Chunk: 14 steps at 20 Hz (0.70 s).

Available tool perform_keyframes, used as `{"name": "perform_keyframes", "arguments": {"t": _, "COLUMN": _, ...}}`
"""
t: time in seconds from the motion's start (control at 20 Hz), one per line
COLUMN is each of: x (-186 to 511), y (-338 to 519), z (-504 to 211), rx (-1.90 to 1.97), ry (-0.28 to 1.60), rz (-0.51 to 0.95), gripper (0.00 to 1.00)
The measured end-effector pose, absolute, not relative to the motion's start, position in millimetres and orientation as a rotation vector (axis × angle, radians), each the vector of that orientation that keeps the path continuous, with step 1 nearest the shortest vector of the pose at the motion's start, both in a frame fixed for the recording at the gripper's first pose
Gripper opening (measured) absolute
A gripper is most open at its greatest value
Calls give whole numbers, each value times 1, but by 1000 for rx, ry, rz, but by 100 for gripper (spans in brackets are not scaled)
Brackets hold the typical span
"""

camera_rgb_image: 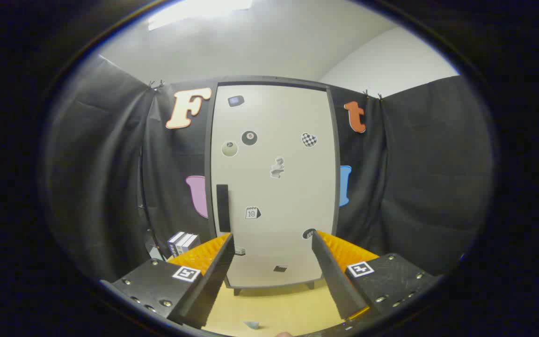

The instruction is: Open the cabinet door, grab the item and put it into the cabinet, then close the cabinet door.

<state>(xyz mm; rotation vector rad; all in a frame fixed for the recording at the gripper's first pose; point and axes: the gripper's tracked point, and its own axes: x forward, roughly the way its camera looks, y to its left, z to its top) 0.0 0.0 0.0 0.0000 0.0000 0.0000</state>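
Observation:
A tall cream cabinet (pixel 273 182) with a dark frame stands straight ahead on a wooden table (pixel 274 309), its door closed. A black vertical handle (pixel 222 208) sits on the door's left side, and several stickers dot the door. A small dark-and-white box (pixel 183 243) lies on the table left of the cabinet, beyond my left finger. My gripper (pixel 272 243) is open, its fingers spread wide in front of the door's lower part, with nothing between them and a gap to the door.
Black cloth walls close in the booth left, right and behind the cabinet. A small pale scrap (pixel 251 324) lies on the table near me, between the fingers. The cabinet stands on short dark feet (pixel 237 291).

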Motion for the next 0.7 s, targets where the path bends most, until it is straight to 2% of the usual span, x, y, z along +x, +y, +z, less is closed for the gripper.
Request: {"name": "perform_keyframes", "arguments": {"t": 0.7, "x": 7, "y": 8, "z": -5, "rx": 1, "ry": 16, "rz": 9, "gripper": 98}}
